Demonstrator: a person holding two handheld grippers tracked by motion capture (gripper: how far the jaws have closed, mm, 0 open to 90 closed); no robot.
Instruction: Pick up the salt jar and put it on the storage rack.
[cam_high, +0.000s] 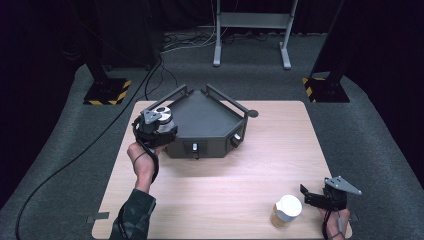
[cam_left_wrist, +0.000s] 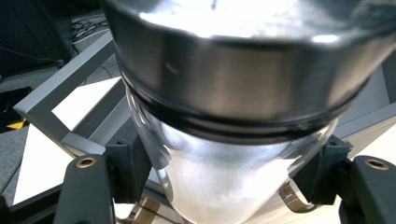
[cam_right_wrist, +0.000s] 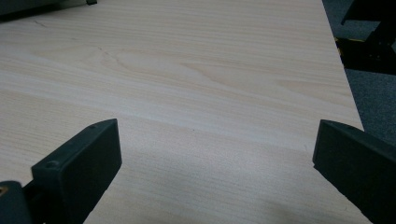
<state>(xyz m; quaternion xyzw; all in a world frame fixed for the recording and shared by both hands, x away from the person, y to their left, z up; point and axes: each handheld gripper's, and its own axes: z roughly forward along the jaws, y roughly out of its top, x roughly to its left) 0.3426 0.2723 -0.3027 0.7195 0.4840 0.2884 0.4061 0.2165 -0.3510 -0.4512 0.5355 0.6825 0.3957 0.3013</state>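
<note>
Paper cup near the front edge, jar clamped farther back at the tray

Nearest in the high view, a paper cup (cam_high: 287, 210) with a white lid stands upright on the wooden table (cam_high: 280, 150) close to its front edge, just beside the right gripper (cam_high: 306, 195), whose jaws stand wide apart with nothing between them (the right gripper view has bare wood grain between the two black jaws). Farther back and to the left, the left gripper (cam_high: 159, 131) grips a clear jar (cam_left_wrist: 224, 186) with a shiny metal lid (cam_left_wrist: 243, 51), its pads (cam_left_wrist: 128, 168) pressed against the glass on both sides below the lid. That jar sits at the left front corner of the dark grey tray (cam_high: 210, 120); whether its base rests on anything I cannot tell
</note>
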